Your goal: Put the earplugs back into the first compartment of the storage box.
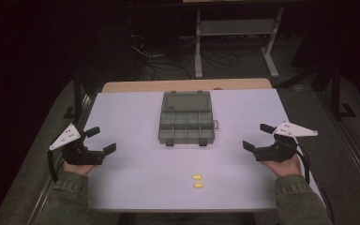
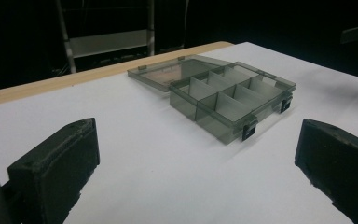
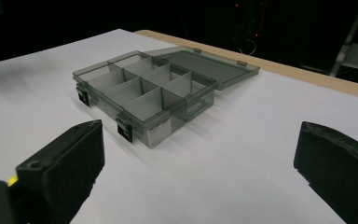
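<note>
Two open grippers are hovering either side of an open compartment box on a white table.

The white table is spreading under everything, with a wooden edge showing along its far side. At its middle a smoky grey compartment box is lying with its lid folded flat back toward the far edge, its dividers showing bare compartments. The left gripper and right gripper are sitting in the person's hands near the left and right edges, jaws spread wide, gripping nothing. Two small yellow pieces are lying close together near the front edge, well apart from the box.
</note>
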Action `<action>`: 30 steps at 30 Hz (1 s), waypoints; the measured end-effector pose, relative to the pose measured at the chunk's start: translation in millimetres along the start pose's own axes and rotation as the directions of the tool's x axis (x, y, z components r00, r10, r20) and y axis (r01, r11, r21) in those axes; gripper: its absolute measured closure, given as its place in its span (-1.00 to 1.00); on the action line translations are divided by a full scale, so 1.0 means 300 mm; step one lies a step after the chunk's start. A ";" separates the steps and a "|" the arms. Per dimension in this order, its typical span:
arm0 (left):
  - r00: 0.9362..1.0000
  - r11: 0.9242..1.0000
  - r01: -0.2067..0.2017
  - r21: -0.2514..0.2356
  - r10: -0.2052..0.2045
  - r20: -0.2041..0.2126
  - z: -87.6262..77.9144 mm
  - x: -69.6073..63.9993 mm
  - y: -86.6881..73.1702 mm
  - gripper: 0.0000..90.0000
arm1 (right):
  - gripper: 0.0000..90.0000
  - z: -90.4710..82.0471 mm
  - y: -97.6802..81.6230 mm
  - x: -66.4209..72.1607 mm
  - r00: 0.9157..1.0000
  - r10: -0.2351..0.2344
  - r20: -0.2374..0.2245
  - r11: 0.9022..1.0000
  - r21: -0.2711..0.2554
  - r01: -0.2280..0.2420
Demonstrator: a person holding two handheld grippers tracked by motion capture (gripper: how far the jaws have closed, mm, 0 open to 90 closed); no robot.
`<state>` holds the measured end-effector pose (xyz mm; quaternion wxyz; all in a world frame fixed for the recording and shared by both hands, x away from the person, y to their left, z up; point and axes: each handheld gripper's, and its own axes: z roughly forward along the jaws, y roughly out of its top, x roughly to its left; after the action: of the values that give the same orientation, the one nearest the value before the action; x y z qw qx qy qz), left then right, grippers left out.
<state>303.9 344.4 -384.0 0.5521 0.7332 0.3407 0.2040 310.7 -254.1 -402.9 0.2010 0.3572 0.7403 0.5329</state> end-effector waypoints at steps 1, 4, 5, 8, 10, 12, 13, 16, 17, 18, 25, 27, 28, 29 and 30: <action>1.000 1.000 0.000 0.000 0.000 0.000 0.000 0.001 0.000 -1.00 | -0.98 0.001 0.000 0.001 1.000 -0.001 0.001 1.000 0.001 0.001; 1.000 1.000 0.002 0.001 -0.002 0.000 0.002 0.002 0.001 -1.00 | -0.98 0.003 0.000 0.005 1.000 -0.005 -0.002 1.000 0.007 0.005; 1.000 1.000 0.002 0.001 -0.002 0.000 0.002 0.002 0.001 -1.00 | -0.98 0.003 0.000 0.005 1.000 -0.005 -0.002 1.000 0.007 0.005; 1.000 1.000 0.001 0.008 -0.001 0.002 0.003 0.000 0.001 -1.00 | -0.98 0.004 -0.001 0.006 1.000 -0.008 0.004 1.000 0.012 0.007; 1.000 1.000 -0.002 0.015 0.002 0.001 0.003 -0.005 0.000 -1.00 | -0.98 0.007 -0.004 0.007 1.000 -0.003 0.011 1.000 0.022 0.003; 1.000 1.000 -0.006 0.021 0.006 0.001 0.004 -0.013 0.001 -1.00 | -0.98 0.010 -0.005 0.009 1.000 -0.012 0.015 1.000 0.029 0.012; 1.000 1.000 -0.013 0.024 0.012 0.002 0.004 -0.015 0.003 -1.00 | -0.97 0.010 -0.005 0.008 1.000 -0.011 0.014 1.000 0.028 0.010; 1.000 1.000 -0.014 0.028 0.014 0.006 0.008 -0.017 0.004 -1.00 | -0.98 0.009 -0.005 0.007 1.000 -0.009 0.012 1.000 0.025 0.008; 1.000 0.999 -0.019 0.033 0.019 0.011 0.013 -0.018 0.005 -1.00 | -0.98 0.008 -0.006 0.007 1.000 -0.004 0.005 1.000 0.022 0.004; 1.000 0.999 -0.028 0.037 0.028 0.011 0.015 -0.023 0.006 -1.00 | -0.98 0.008 -0.006 0.008 1.000 -0.003 0.004 1.000 0.023 0.003; 0.997 0.997 -0.068 0.044 0.067 0.034 0.027 -0.049 0.038 -1.00 | -0.98 0.007 -0.009 0.013 1.000 -0.013 0.001 0.999 0.035 0.013; 0.996 0.995 -0.082 0.054 0.080 0.039 0.031 -0.056 0.048 -1.00 | -0.98 0.005 -0.009 0.010 1.000 -0.007 0.002 0.999 0.034 0.007; 0.996 0.995 -0.082 0.054 0.080 0.039 0.031 -0.056 0.048 -1.00 | -0.98 0.005 -0.009 0.010 1.000 -0.007 0.002 0.999 0.034 0.007; 0.995 0.994 -0.090 0.057 0.088 0.044 0.034 -0.059 0.053 -1.00 | -0.98 0.001 -0.008 0.008 1.000 -0.006 0.003 1.000 0.028 0.006; 0.994 0.993 -0.102 0.065 0.099 0.054 0.040 -0.067 0.064 -1.00 | -0.98 -0.001 -0.008 0.008 1.000 -0.004 0.004 1.000 0.023 0.004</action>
<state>303.6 318.7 -367.9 0.5243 0.7727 0.2959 0.2012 308.3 -252.9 -404.8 0.1994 0.3590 0.7467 0.5233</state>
